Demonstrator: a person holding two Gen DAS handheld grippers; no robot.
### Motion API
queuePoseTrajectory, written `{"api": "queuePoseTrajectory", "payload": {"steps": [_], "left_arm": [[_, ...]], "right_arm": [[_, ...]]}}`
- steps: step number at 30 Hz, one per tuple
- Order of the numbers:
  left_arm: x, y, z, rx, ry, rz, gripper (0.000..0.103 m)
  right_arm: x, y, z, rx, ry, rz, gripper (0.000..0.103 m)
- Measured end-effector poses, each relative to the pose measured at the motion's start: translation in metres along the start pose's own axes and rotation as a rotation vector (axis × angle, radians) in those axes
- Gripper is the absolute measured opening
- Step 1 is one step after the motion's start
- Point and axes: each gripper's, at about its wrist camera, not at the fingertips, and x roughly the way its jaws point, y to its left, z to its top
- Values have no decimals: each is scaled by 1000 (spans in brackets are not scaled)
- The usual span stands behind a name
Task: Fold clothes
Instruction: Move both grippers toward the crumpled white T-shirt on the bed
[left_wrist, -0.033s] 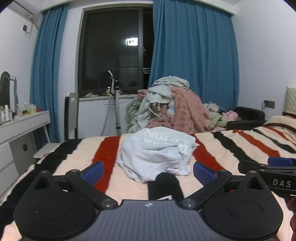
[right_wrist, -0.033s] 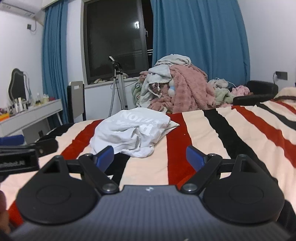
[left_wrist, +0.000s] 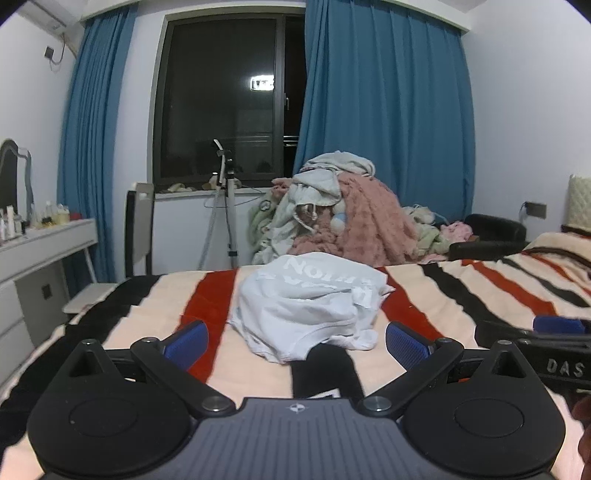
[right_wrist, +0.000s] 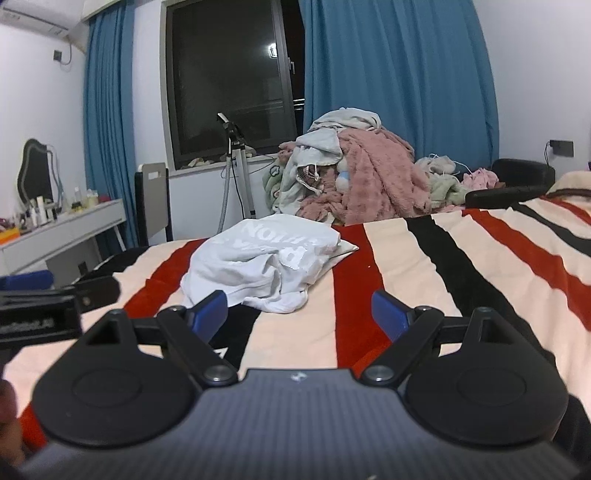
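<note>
A crumpled white T-shirt (left_wrist: 310, 299) with pale lettering lies bunched on the striped bed blanket (left_wrist: 461, 295). My left gripper (left_wrist: 295, 339) hovers just short of the shirt's near hem, open, with nothing between its blue pads (left_wrist: 186, 338). In the right wrist view the same T-shirt (right_wrist: 258, 266) sits ahead and to the left. My right gripper (right_wrist: 298, 310) is open and holds nothing, its left pad close to the shirt's near edge. Each gripper shows at the rim of the other's view: the right gripper (left_wrist: 554, 332), the left gripper (right_wrist: 37, 299).
Beyond the bed's far edge rises a heap of clothes and a pink blanket (left_wrist: 354, 218). A tripod (left_wrist: 225, 206), a chair (left_wrist: 138, 225) and a dressing table (left_wrist: 44, 240) stand to the left. A black armchair (left_wrist: 491, 232) is at the right.
</note>
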Motion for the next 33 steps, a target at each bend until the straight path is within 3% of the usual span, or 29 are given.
{"api": "queuePoseTrajectory", "payload": {"steps": [11,19,25,33], "left_arm": [[37,-4,-5,-10,30,-36,103],[31,-1,-1,-33,-31,-54,103],[31,-1,-2,-37,-34,-40,103],[41,7,-8,-77,-20,-41,103]], "right_arm": [[-14,-3,0,-39,-84,-27,86],[-18,-7,2,-24,-63,-12,86],[-19,-9,2,-16,-88,-51,86],[-18,-18,14,64,-136,-42,86]]}}
